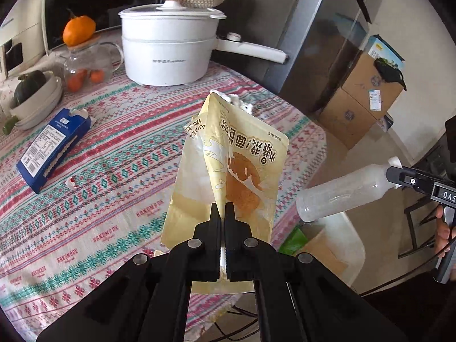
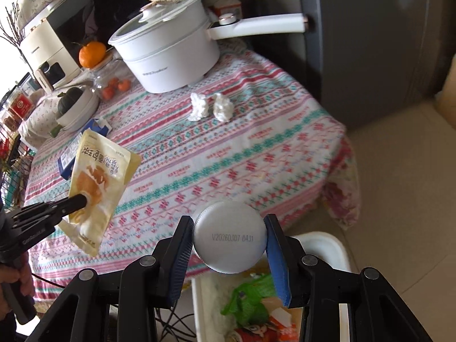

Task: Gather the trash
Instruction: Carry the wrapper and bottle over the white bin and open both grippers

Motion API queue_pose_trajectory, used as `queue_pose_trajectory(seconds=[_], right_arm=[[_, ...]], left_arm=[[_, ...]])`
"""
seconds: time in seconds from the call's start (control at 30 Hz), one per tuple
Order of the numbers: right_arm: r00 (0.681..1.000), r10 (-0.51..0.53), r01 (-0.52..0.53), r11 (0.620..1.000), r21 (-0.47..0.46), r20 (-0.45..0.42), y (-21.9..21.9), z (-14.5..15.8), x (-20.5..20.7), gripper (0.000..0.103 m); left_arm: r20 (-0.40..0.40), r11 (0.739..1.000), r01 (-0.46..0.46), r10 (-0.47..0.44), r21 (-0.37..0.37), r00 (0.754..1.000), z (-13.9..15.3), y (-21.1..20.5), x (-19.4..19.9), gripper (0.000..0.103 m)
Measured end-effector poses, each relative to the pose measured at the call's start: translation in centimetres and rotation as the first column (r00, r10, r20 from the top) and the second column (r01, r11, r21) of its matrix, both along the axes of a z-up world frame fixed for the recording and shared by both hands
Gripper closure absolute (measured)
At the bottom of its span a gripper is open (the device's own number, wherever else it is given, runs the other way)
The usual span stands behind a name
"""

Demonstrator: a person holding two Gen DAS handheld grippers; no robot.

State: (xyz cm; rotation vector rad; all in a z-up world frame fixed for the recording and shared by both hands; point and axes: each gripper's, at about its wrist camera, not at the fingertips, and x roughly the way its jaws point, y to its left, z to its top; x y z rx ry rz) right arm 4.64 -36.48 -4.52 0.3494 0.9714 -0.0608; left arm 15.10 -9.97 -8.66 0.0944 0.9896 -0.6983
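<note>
My left gripper [image 1: 222, 209] is shut on the lower edge of a yellow snack bag [image 1: 242, 154], held up above the patterned tablecloth [image 1: 114, 171]. My right gripper [image 2: 228, 221] is shut on a clear plastic bottle [image 2: 229, 236], seen cap-end on between the blue pads. In the left wrist view that bottle [image 1: 342, 193] sticks out sideways from the right gripper [image 1: 394, 175] over a white bin [image 1: 350, 236]. Two crumpled tissues [image 2: 199, 107] lie mid-table. A blue carton [image 1: 54, 148] and a small torn scrap [image 1: 70, 183] lie on the cloth.
A white electric pot [image 1: 168, 48] with a long handle stands at the back, beside a glass jar with oranges [image 1: 85, 62] and a bowl [image 1: 37, 99]. The bin [image 2: 327, 242] below the table edge holds wrappers. Cardboard boxes [image 1: 364, 99] sit on the floor.
</note>
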Motion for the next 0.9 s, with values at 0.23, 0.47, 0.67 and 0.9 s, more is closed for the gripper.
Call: queue_pose_trajectory(seconds=[0.23, 0.47, 0.67, 0.9], right_arm=[[0.999, -0.033, 0.033, 0.997, -0.073, -0.001, -0.8, 0.2, -4.8, 0.059], [0.994, -0.056, 0.044, 0.991, -0.128, -0.094, -2.2, -1.6, -6.8, 0.059], [0.97, -0.062, 0.029, 0.99, -0.14, -0.235, -2.8, -4.9, -6.4, 0.058], [0.971, -0.106, 0.085, 0.991, -0.106, -0.212, -3.9, -4.4, -6.8, 0.048]], left_arm=[[-0.025, 0.984, 0.178, -0.178, 0.015, 0.984, -0.2, -4.6, -5.1, 0.102], [-0.067, 0.952, 0.298, -0.293, 0.065, 0.954, -2.4, -8.3, -8.5, 0.102], [-0.105, 0.928, 0.357, -0.347, 0.103, 0.932, -4.3, -10.5, -9.9, 0.102], [-0.143, 0.909, 0.392, -0.373, 0.143, 0.917, -6.4, -12.1, -11.0, 0.101]])
